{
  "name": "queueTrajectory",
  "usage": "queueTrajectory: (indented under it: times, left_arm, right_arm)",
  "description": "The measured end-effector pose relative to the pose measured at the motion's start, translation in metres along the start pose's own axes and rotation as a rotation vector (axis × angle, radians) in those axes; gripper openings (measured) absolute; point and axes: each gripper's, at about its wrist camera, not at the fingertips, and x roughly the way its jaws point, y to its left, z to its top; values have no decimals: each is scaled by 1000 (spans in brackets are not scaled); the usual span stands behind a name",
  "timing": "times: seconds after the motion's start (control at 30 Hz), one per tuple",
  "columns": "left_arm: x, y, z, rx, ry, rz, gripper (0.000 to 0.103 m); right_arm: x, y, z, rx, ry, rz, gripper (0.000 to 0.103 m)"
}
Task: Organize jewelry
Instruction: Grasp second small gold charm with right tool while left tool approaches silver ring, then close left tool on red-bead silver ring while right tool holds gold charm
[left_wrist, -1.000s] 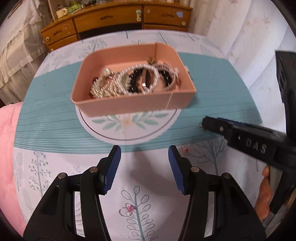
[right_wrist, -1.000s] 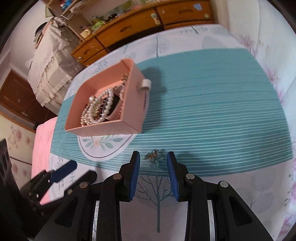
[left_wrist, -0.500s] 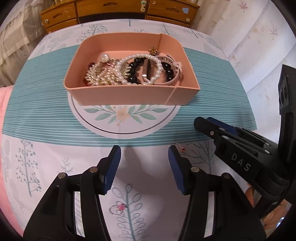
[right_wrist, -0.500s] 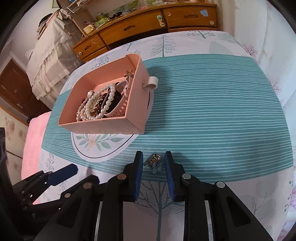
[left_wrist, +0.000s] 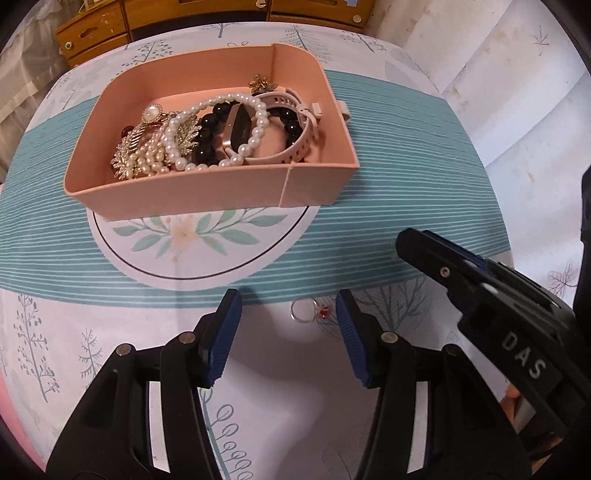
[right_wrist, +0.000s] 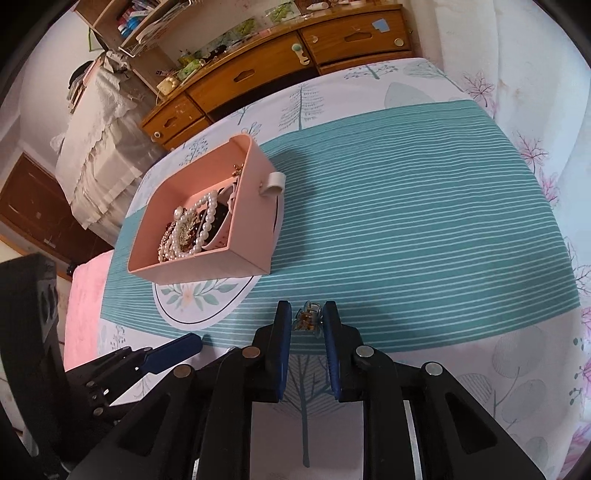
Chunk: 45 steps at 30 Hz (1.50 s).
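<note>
Here the left tool (left_wrist: 288, 325) hovers low over the patterned cloth of the desk (left_wrist: 388, 192), its 2 blue-padded fingers spread wide and gripping nothing; a small silver ring (left_wrist: 308, 314) with a red stone lies on the cloth between them, nearer the right-hand finger. Beyond it sits the pink box (left_wrist: 207, 192), holding a pearl bracelet (left_wrist: 236, 129), black beads, a gold leaf brooch (left_wrist: 147, 147) and a pale watch strap (left_wrist: 295, 147). The right tool (right_wrist: 306, 321) is narrowed around a small hair clip (right_wrist: 306, 318), both pads close against it, though I cannot tell whether it is lifted off the cloth. The box stands well apart from it, ahead and to the left.
</note>
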Motion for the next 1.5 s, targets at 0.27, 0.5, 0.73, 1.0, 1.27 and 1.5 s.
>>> queueTrajectory:
  times: [0.27, 0.5, 0.73, 1.0, 1.27, 1.5]
  left_arm:
    - [4, -14, 2, 53, 24, 66, 36]
    - [8, -26, 5, 97, 46, 102, 36]
    - [7, -21, 8, 82, 46, 90, 17]
    - [2, -4, 7, 38, 44, 53, 7]
    - [-10, -1, 4, 54, 18, 69, 6]
    - [-8, -1, -4, 70, 61, 68, 8]
  right_arm:
    - [-4, -7, -3, 20, -1, 19, 17]
    - [-8, -8, -7, 22, -2, 33, 17]
    - [-10, -8, -8, 28, 0, 51, 17]
    - [-15, -2, -9, 11, -10, 58, 17]
    - [-18, 7, -10, -13, -12, 66, 17]
    - [-20, 11, -11, -18, -10, 84, 17]
